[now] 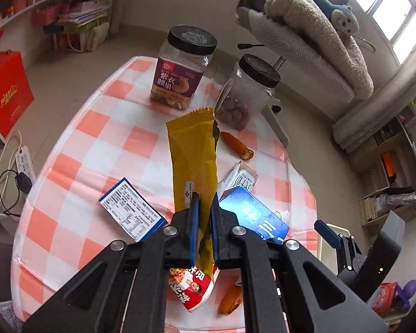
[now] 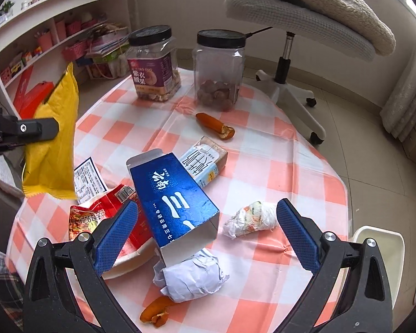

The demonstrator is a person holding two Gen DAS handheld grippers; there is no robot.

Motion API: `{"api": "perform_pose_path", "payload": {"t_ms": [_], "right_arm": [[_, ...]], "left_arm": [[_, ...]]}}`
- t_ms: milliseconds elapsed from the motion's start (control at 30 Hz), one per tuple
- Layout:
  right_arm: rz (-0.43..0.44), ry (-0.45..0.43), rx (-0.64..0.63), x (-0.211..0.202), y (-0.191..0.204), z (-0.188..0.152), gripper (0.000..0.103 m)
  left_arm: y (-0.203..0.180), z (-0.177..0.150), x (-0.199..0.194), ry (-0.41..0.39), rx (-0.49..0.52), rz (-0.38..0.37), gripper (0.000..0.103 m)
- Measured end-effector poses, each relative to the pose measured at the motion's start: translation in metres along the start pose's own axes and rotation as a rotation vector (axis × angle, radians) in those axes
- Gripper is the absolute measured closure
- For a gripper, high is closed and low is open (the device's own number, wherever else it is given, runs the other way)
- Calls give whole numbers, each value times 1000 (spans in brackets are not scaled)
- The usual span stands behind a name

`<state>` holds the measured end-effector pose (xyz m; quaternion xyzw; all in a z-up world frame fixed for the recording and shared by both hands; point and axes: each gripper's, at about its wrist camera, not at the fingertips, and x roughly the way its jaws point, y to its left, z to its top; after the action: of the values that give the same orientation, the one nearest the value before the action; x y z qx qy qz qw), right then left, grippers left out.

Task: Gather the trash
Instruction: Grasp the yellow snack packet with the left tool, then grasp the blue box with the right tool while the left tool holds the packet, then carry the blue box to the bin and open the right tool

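Note:
My left gripper (image 1: 205, 208) is shut on a yellow snack wrapper (image 1: 192, 149) and holds it above the checked table; the wrapper also shows at the left of the right wrist view (image 2: 55, 144). My right gripper (image 2: 208, 222) is open and empty, hovering over a blue carton (image 2: 174, 197). Around it lie a crumpled white paper (image 2: 191, 277), a printed paper wad (image 2: 249, 219), a red snack bag (image 2: 108, 211), a small milk box (image 2: 205, 158) and orange peels (image 2: 215, 126), (image 2: 155, 312).
Two black-lidded jars stand at the table's far side, a purple-labelled one (image 2: 155, 66) and a clear one (image 2: 219, 69). A flat blue-edged label card (image 1: 131, 212) lies at left. A swivel chair (image 2: 288, 36) stands beyond. A white bin rim (image 2: 380, 247) is at right.

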<state>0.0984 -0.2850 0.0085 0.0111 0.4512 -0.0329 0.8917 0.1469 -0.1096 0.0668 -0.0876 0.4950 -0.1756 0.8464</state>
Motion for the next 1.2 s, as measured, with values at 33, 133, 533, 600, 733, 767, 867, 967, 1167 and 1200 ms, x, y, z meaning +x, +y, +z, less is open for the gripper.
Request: {"api": "perform_pose_path", "payload": {"t_ms": [33,133,533,600,733,767,867,967,1167,1200], "right_arm": [[9,10,-10,4,3,0,7],[27,21,-34,15,12,1,7],[125,35,59,32,17,4,51],[122,6,70,22,17,5,51],[107,-65,100,-2,11,8,51],[98,-83,105,-8,9,8,51],[81,-128,124,-24,2,8,51],[53,-166,136,-39,-5,6,51],[3,-226,162,-63,-20,1,51],[-7,-233,162,-66,-22,0,51]], "left_arm": [[0,-1,-2,-4,14,6,95],[1,-2,-3,0,44,9,95],[4,-5,-7,-32,95,32,95],[4,-5,-9,-42,95,36,95],[1,-5,-10,-59,103,41,95],[0,-5,-11,-63,107,42,95],[-7,-7,-12,-76,124,45,95],[-15,-10,-13,-93,147,46,95],[-34,-17,-12,-119,197,41,95],[-38,-18,-12,-122,205,39,95]]}}
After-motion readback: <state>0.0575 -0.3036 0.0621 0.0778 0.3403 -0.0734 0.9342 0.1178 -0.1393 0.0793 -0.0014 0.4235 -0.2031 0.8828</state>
